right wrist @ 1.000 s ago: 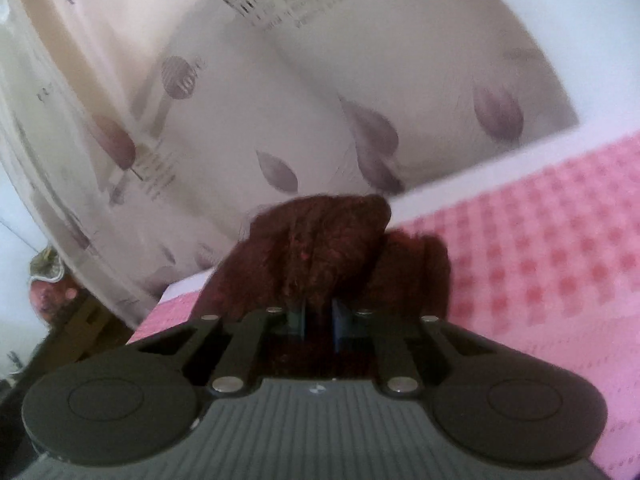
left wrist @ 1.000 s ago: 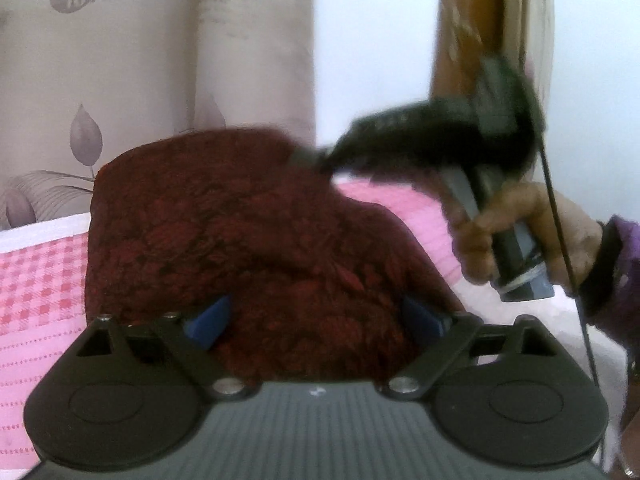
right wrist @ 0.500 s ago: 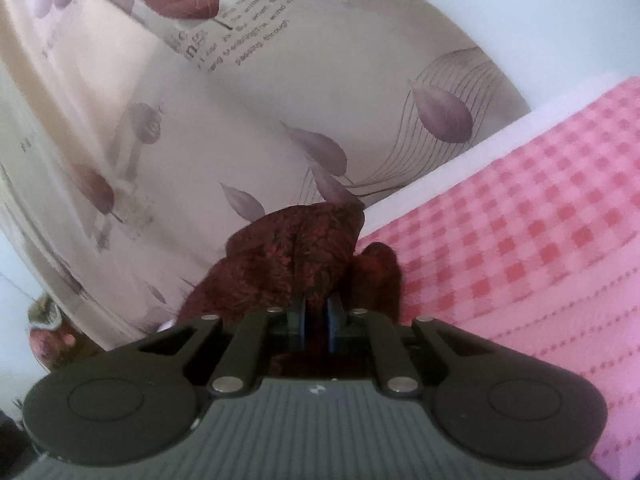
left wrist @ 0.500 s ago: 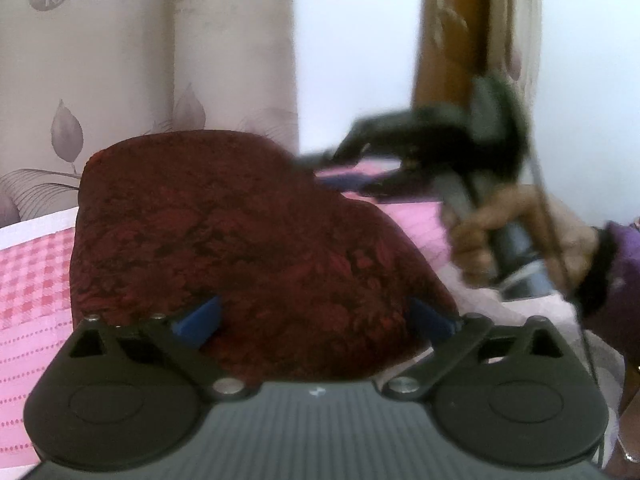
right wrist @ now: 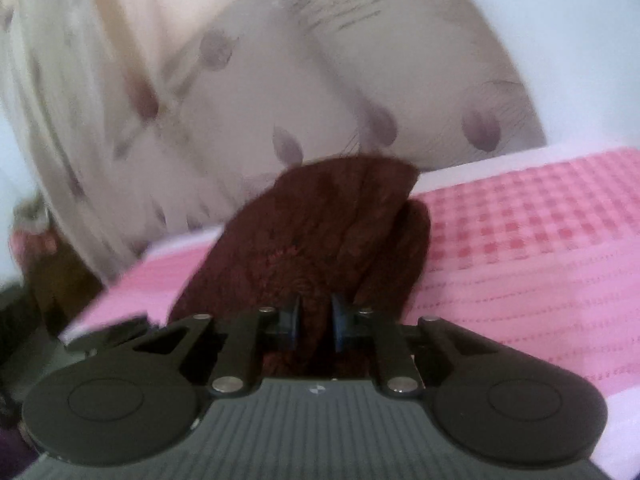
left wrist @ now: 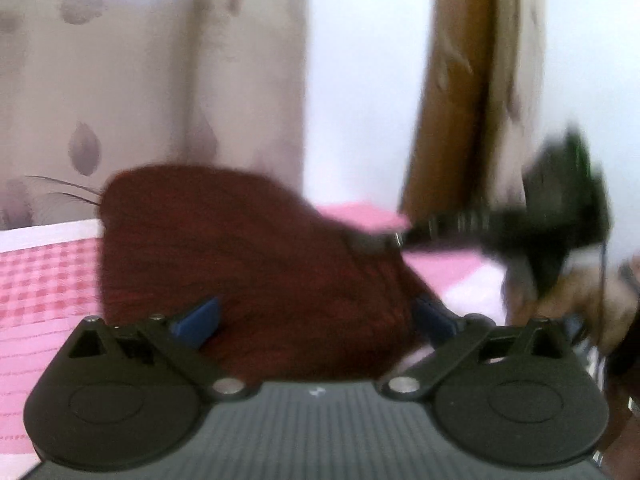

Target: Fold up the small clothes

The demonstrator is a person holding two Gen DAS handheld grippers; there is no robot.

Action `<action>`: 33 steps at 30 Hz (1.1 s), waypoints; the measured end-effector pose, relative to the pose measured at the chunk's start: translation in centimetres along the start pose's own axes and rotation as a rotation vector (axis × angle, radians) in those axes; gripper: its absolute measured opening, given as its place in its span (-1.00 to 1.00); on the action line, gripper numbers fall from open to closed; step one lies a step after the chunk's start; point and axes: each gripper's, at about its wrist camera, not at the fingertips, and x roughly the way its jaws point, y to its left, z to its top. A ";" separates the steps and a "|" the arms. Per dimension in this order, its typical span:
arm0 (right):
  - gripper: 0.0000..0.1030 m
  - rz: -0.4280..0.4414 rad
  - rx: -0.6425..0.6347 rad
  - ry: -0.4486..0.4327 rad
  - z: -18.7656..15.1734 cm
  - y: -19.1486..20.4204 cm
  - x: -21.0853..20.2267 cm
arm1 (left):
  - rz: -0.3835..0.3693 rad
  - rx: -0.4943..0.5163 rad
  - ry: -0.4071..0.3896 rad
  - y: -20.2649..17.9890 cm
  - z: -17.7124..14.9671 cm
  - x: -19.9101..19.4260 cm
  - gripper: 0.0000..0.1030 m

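Left wrist view, blurred by motion: the left gripper (left wrist: 316, 316) has its jaws spread as wide as they go, the two blue pads (left wrist: 198, 320) standing well apart with the dark red garment (left wrist: 248, 272) lying between and beyond them, neither pad pressing on it. The garment is a patterned maroon cloth spread on a pink checked bed cover (left wrist: 44, 280), its far edge raised into a rounded hump. At the right, the right gripper (left wrist: 376, 242) reaches in to the garment's right edge, carried by a hand (left wrist: 568, 304) that shows only as a smear.

From the right wrist view, the right gripper (right wrist: 315, 322) has its jaws nearly together and closing, with a bunched fold of the dark red garment (right wrist: 328, 232) between the pads; the cloth fans up and away from them over the pink checked bed cover (right wrist: 528, 232). It looks pinched, though the blur makes the contact hard to judge. Behind the bed hangs a beige curtain (right wrist: 256, 92) printed with mauve leaves, and a pale wall (left wrist: 360, 72) shows beside a brown wooden post (left wrist: 452, 92).
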 end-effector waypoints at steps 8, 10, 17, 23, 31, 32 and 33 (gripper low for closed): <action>-0.44 0.025 0.065 -0.003 -2.6 -1.6 0.9 | 0.064 -0.030 0.028 1.4 -1.3 0.7 1.00; 0.09 0.025 0.084 -0.016 -2.4 -1.6 0.8 | 0.080 0.001 0.029 1.0 -1.5 0.9 1.00; 0.84 0.026 0.113 0.019 -2.9 -1.0 -0.8 | 0.058 -0.023 0.011 1.4 -1.4 0.2 1.00; 0.77 0.048 0.172 0.091 -3.1 -2.0 1.8 | 0.027 -0.228 -0.023 6.1 0.4 -2.7 1.00; 0.83 0.121 0.215 0.163 -2.7 -3.0 4.2 | -0.051 -0.509 0.142 13.3 -0.2 0.4 1.00; 0.85 0.125 0.204 0.160 -2.8 -2.9 4.3 | -0.023 -0.475 0.142 12.9 -0.1 0.7 1.00; 0.86 0.130 0.201 0.154 -2.9 -3.0 4.3 | -0.007 -0.439 0.150 12.3 -0.1 1.0 1.00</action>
